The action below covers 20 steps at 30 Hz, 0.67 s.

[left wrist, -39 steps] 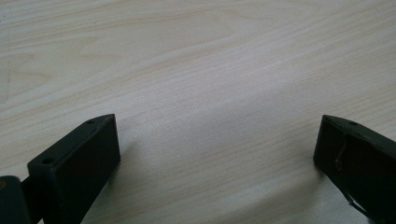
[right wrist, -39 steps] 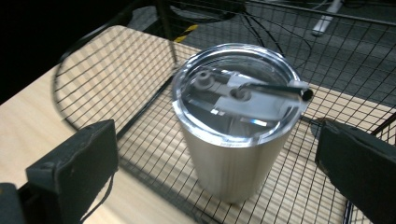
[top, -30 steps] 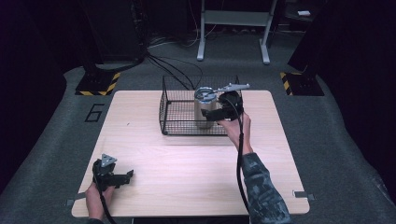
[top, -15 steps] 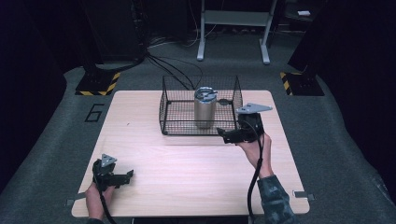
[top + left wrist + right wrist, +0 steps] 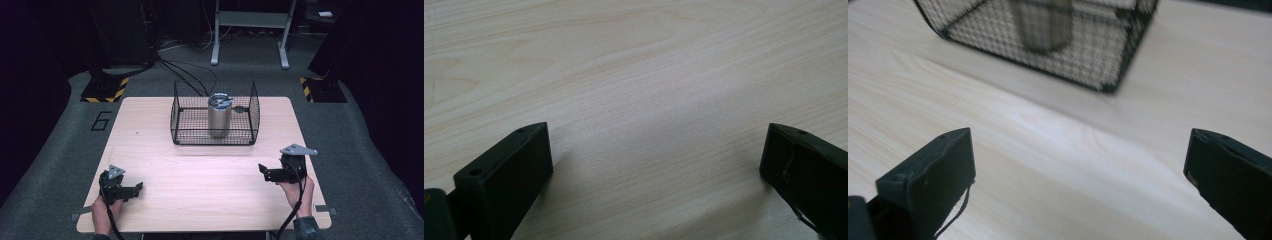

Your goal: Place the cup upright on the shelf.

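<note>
Both tools, left tool [image 5: 131, 190] and right tool [image 5: 265, 171], rest low over the table [image 5: 200, 200], jaws spread wide.

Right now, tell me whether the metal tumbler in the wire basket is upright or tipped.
Upright. In the high view the tumbler stands on its base inside the wire basket, straight sides vertical and lidded top facing up.

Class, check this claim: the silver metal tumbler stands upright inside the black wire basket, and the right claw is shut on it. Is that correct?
Not quite. The silver metal tumbler does stand upright inside the black wire basket, but the right claw is open and holds nothing, near the table's front edge. The high view shows this; the right gripper view shows the jaws wide apart.
</note>
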Tool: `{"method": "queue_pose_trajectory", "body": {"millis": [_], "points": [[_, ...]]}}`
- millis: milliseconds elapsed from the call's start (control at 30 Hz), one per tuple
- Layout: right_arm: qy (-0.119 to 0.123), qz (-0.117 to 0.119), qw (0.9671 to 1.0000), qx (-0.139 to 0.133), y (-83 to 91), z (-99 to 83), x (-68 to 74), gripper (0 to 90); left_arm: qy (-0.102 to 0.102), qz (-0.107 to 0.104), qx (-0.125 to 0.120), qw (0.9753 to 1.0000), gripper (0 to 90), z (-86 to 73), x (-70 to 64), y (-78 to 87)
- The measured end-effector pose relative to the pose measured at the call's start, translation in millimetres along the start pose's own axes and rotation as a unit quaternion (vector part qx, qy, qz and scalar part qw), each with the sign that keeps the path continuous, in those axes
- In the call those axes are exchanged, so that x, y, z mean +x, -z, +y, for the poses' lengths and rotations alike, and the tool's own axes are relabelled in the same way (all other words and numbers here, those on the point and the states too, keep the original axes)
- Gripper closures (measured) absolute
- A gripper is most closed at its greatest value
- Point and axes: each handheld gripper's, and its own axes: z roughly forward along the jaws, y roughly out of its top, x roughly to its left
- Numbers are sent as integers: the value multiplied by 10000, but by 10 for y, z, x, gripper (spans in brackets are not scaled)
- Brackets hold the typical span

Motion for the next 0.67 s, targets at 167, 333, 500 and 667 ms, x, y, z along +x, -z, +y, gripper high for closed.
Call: {"method": "queue_pose_trajectory", "body": {"millis": [167, 333, 500, 667], "points": [[-310, -210, 9991, 218, -120, -504, -204, 0, 0, -1, 0, 10000, 4, 0, 0, 0], [-446, -405, 9976, 346, -203, -864, -298, 0, -2, 1, 0, 10000, 4, 0, 0, 0], [-617, -528, 9960, 369, -254, -1043, -383, 0, -31, 14, 9, 10000, 4, 1, 3, 2], [-381, -798, 9945, 564, -291, -1030, -354, 0, -30, 16, 5, 10000, 4, 0, 3, 2]]}}
